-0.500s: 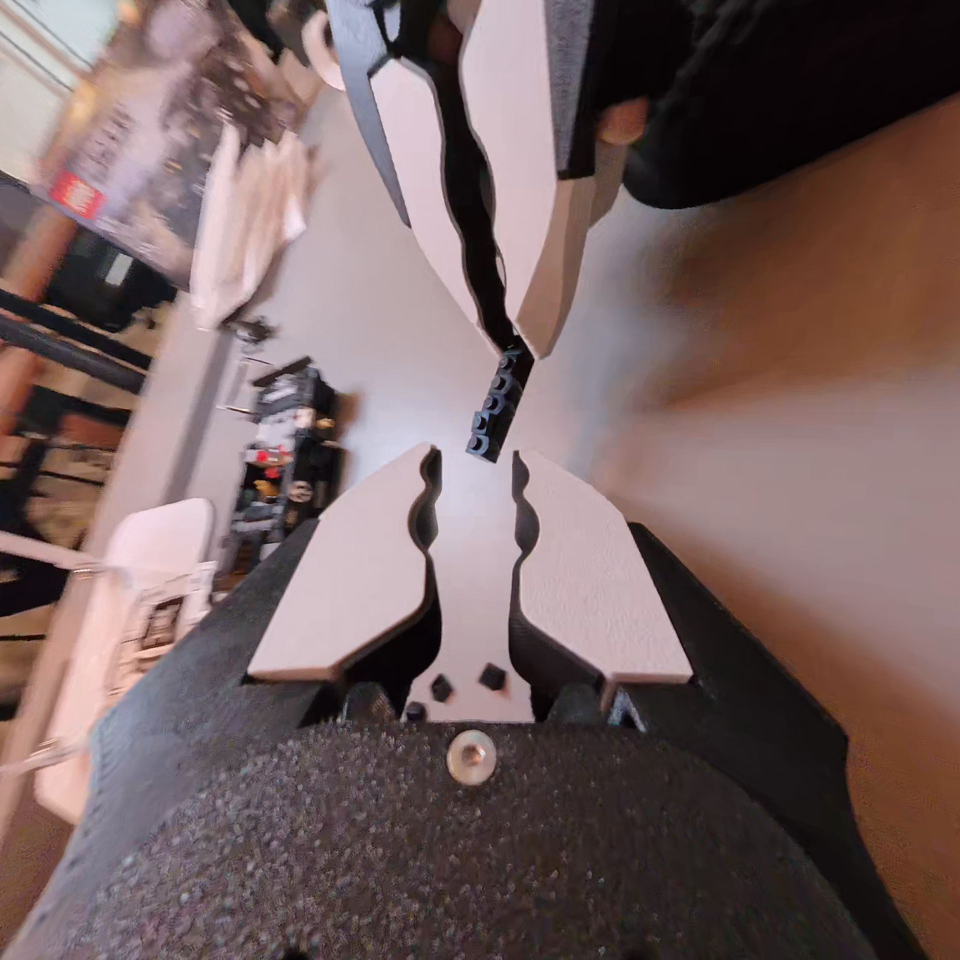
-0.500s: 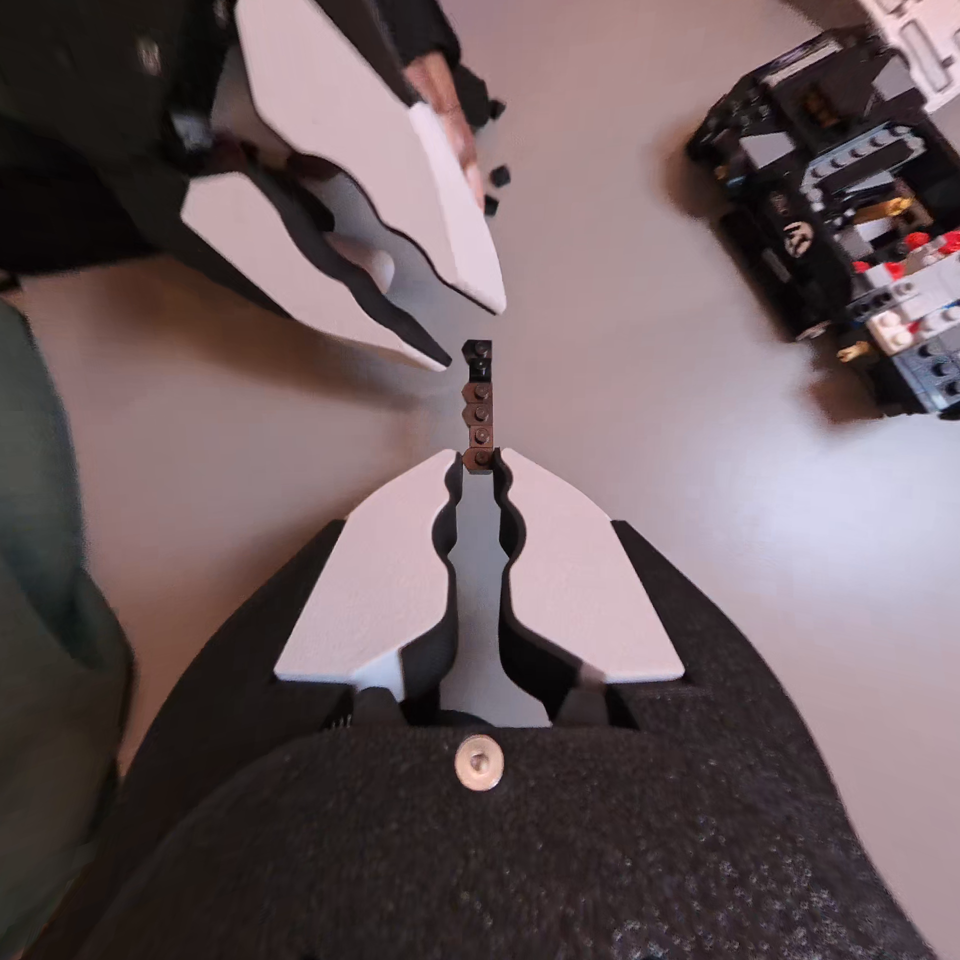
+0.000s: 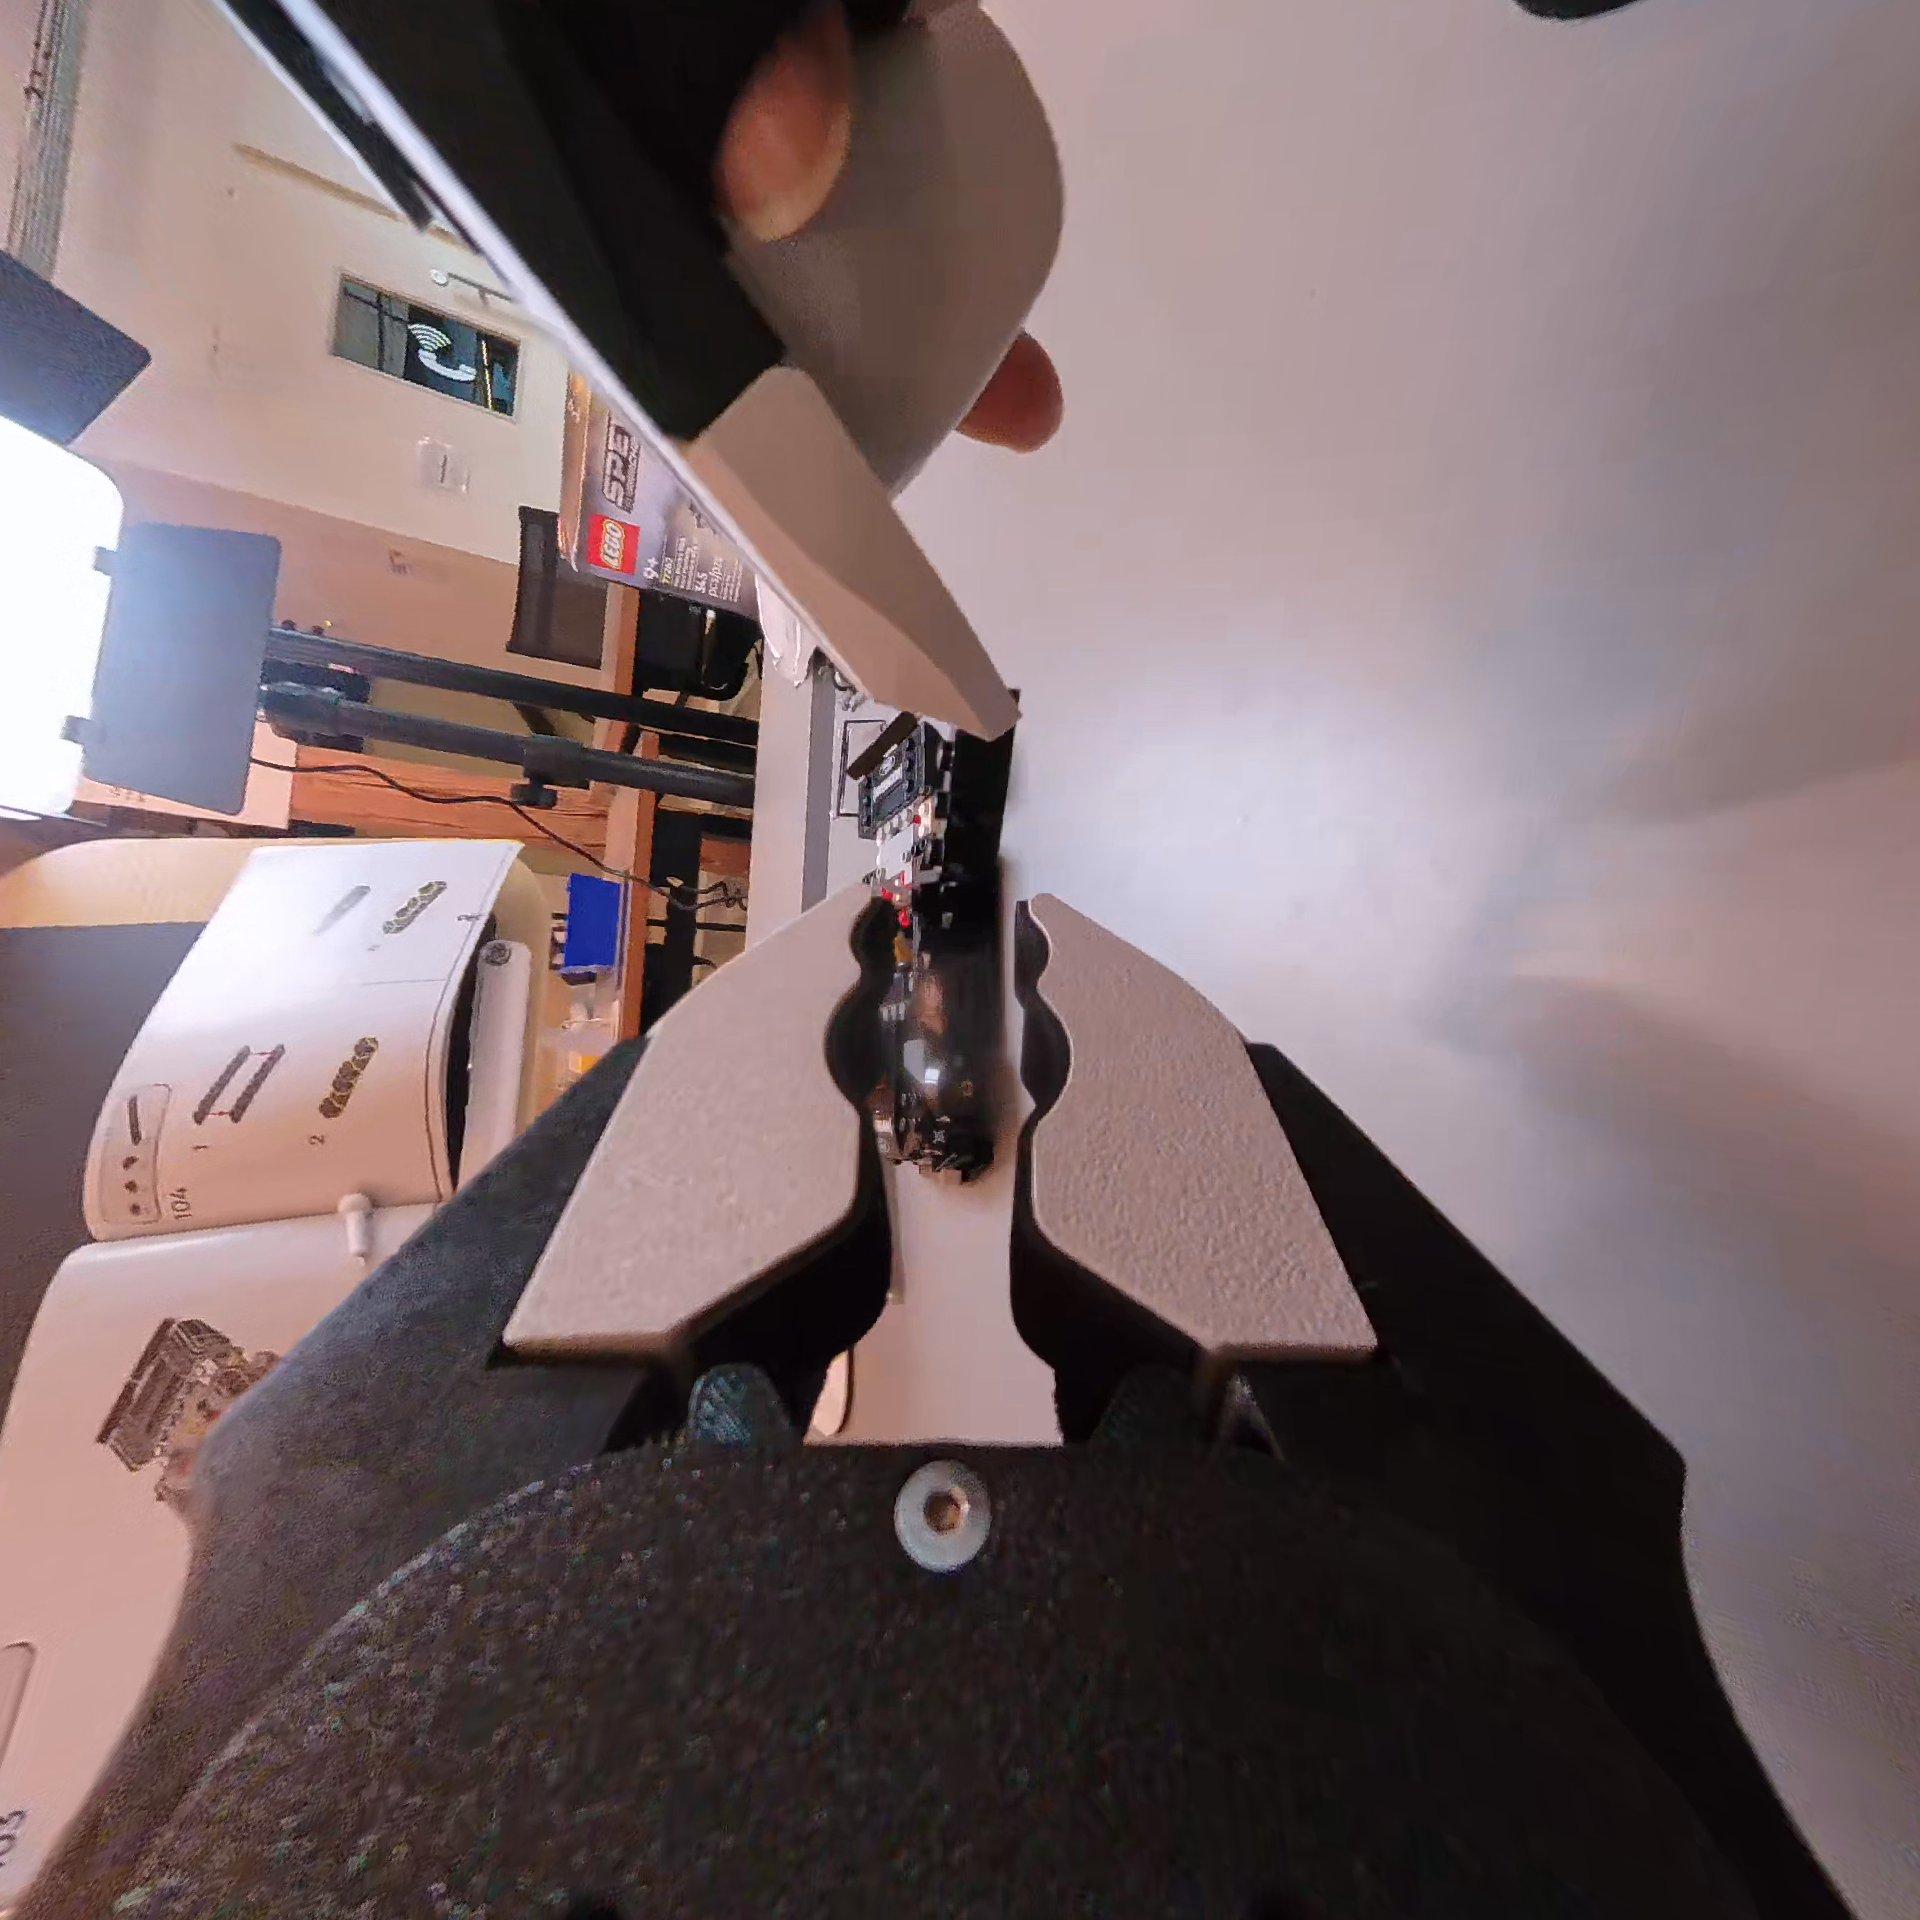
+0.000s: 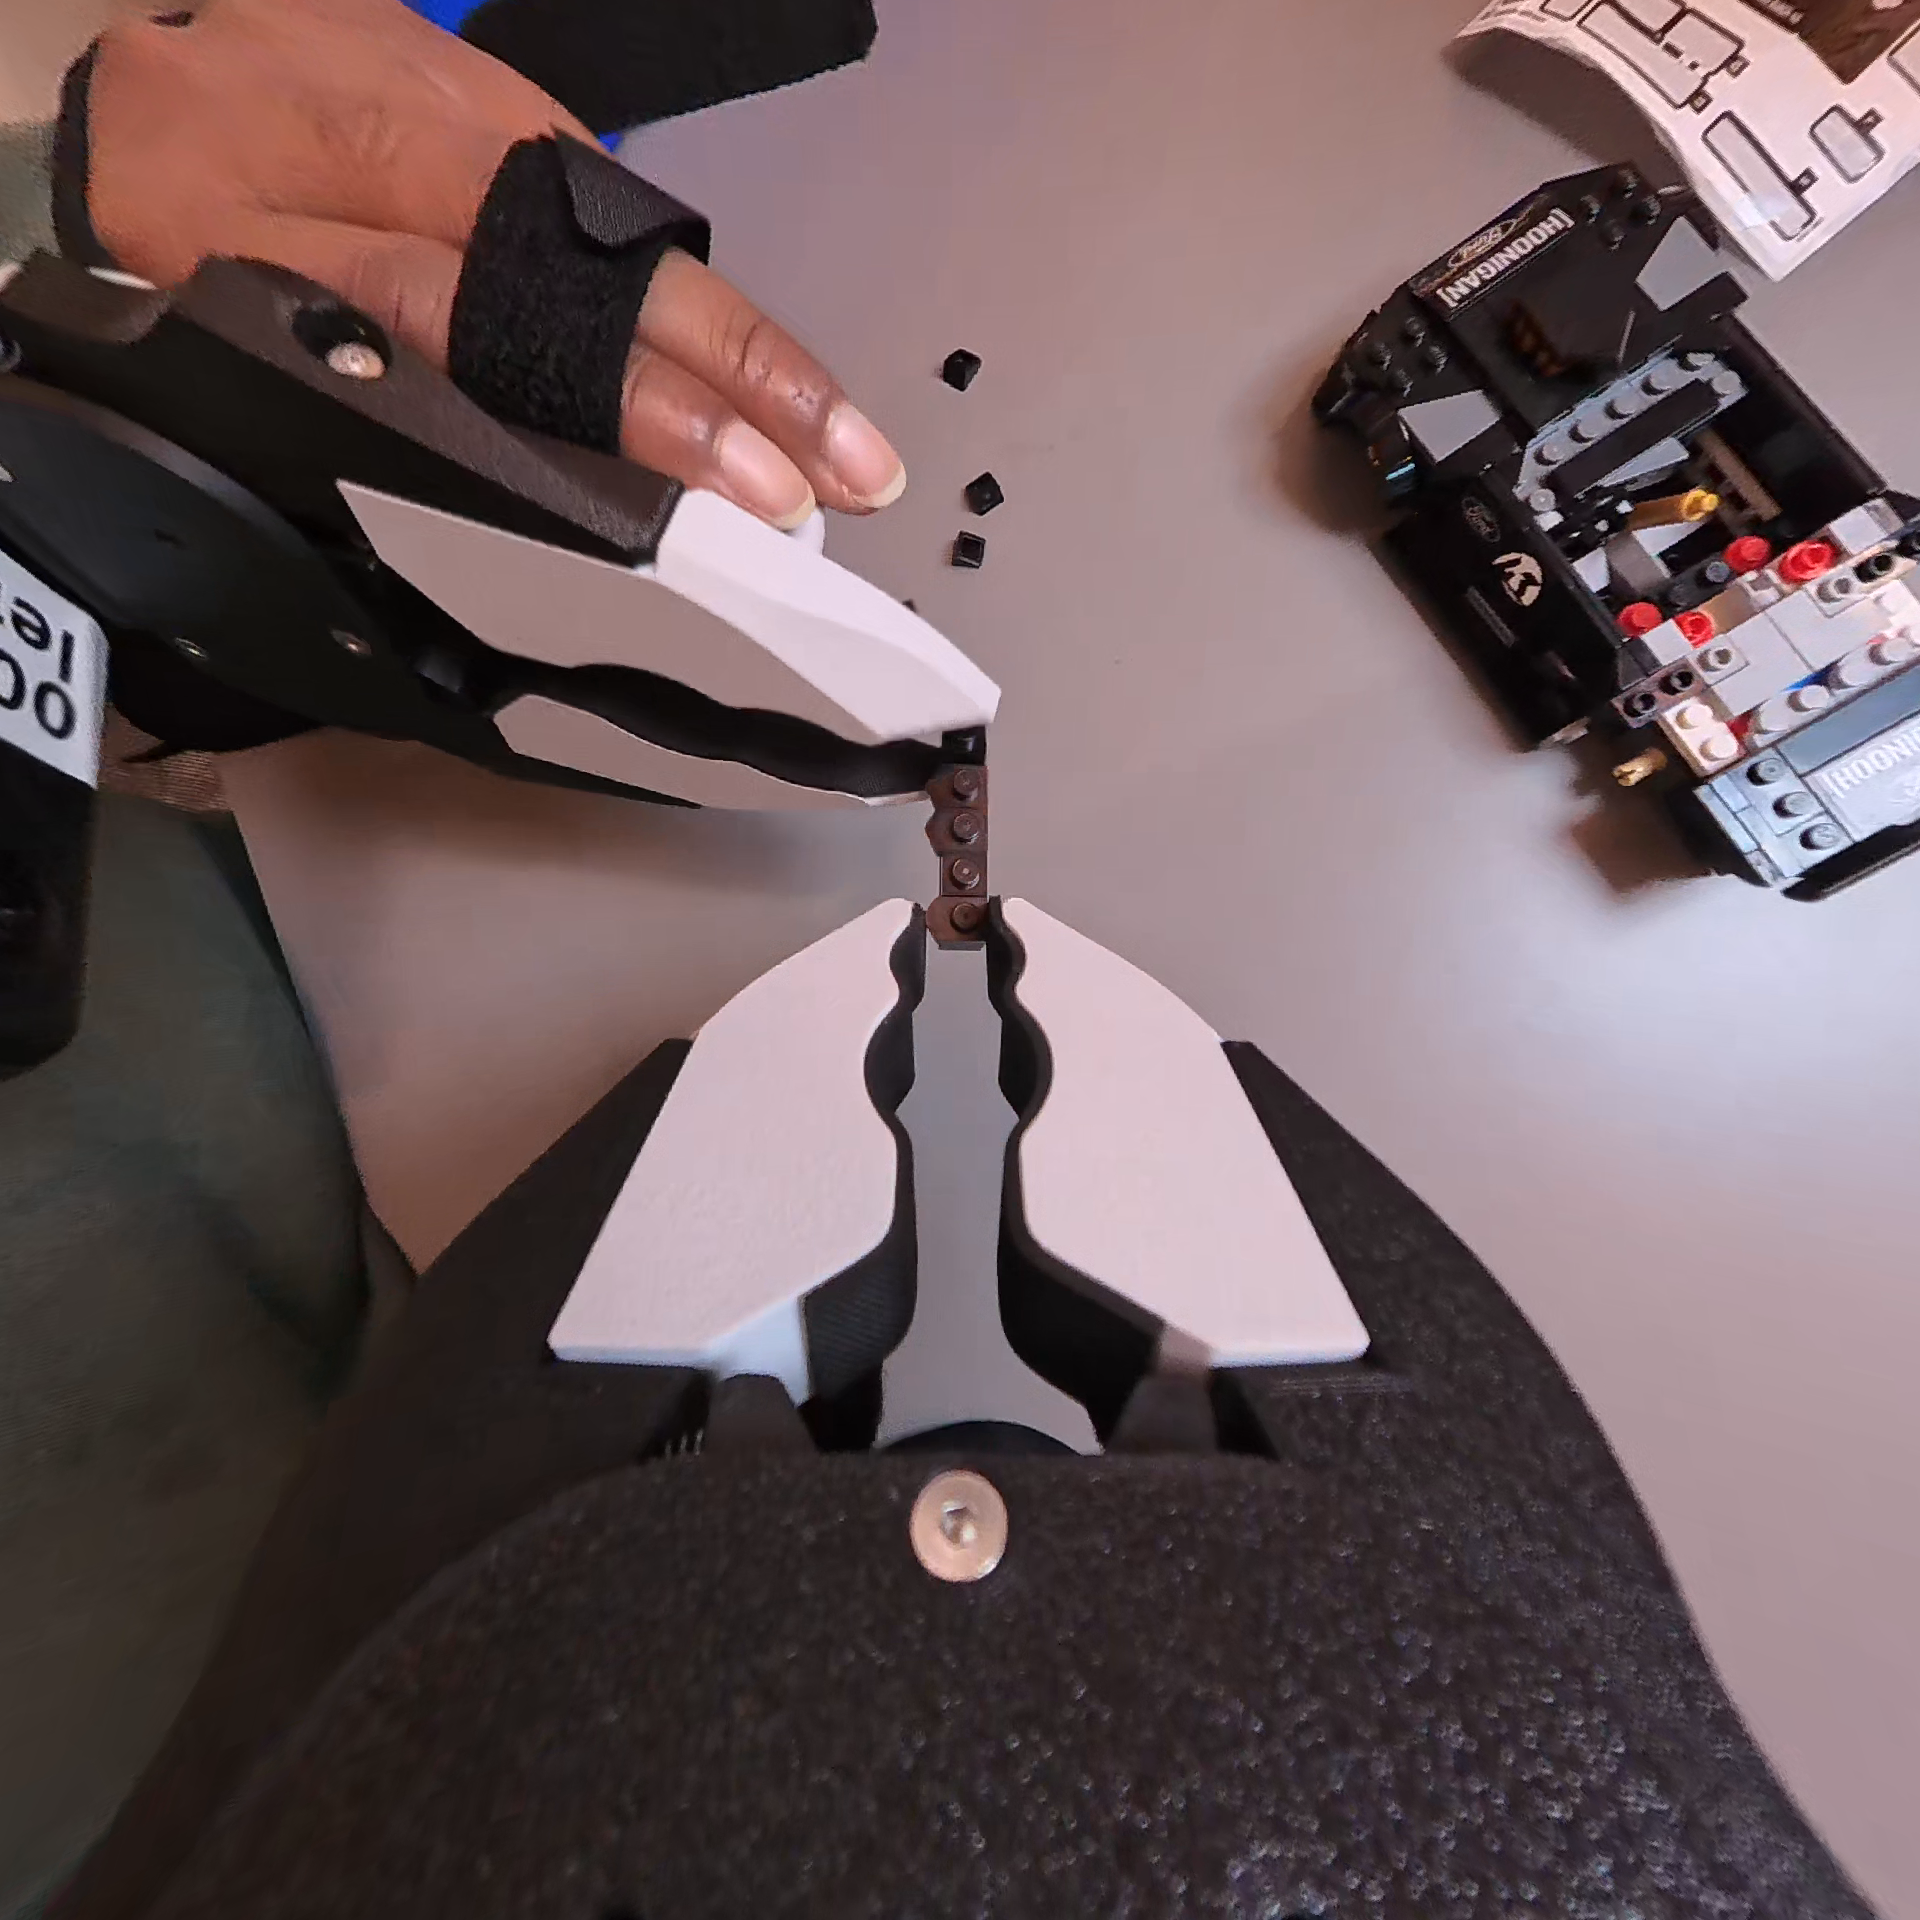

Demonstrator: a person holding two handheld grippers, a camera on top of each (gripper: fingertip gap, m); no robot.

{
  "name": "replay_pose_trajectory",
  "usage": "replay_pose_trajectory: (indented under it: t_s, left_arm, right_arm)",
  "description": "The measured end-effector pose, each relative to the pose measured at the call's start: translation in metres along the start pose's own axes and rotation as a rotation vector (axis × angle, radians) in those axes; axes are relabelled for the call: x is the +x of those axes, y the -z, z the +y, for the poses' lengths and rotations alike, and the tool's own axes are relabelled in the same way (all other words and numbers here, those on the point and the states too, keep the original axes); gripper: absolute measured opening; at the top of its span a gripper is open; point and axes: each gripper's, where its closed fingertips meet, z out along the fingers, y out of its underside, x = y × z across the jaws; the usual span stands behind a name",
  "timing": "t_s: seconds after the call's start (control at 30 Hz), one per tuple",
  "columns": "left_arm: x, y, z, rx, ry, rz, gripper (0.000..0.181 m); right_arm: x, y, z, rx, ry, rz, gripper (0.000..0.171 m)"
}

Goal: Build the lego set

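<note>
My right gripper [image 4: 961, 914] is shut on the near end of a dark brown studded strip [image 4: 961, 831] and holds it above the table. A small black piece [image 4: 964, 743] sits on the strip's far end. My left gripper [image 4: 951, 764] comes in from the left, its two fingertips either side of that far end. In the left wrist view the left gripper [image 3: 951, 904] shows a clear gap between its jaws. The strip [image 3: 985, 810] runs edge-on into that gap. A right gripper finger [image 3: 883, 582] slants down from the top.
A partly built black and grey lego car [image 4: 1621, 582] stands at the right, and also shows in the left wrist view [image 3: 914, 821]. Three small black pieces [image 4: 982, 490] lie on the grey table beyond the strip. An instruction booklet [image 4: 1704, 114] lies at the top right. A person's hand [image 4: 520, 312] holds the left gripper.
My left gripper has moved in, so its tips now stand either side of the strip's far end, and it has turned to face the car. My right gripper still holds the strip.
</note>
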Motion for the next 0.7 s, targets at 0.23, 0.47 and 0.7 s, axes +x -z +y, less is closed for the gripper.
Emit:
replay_pose_trajectory:
  t_s: [0.23, 0.47, 0.7]
  left_arm:
    - [0.005, 0.0, -0.001, -0.001, -0.032, 0.021, 0.015]
    - [0.009, 0.002, -0.004, 0.019, -0.006, 0.064, 0.015]
    - [0.021, -0.001, -0.003, 0.004, -0.022, 0.126, 0.015]
  right_arm:
    - [-0.004, -0.002, 0.001, -0.009, -0.026, -0.034, 0.011]
    - [-0.008, -0.002, 0.006, -0.019, -0.078, -0.111, 0.011]
    - [-0.01, -0.007, 0.014, -0.063, -0.093, -0.143, 0.011]
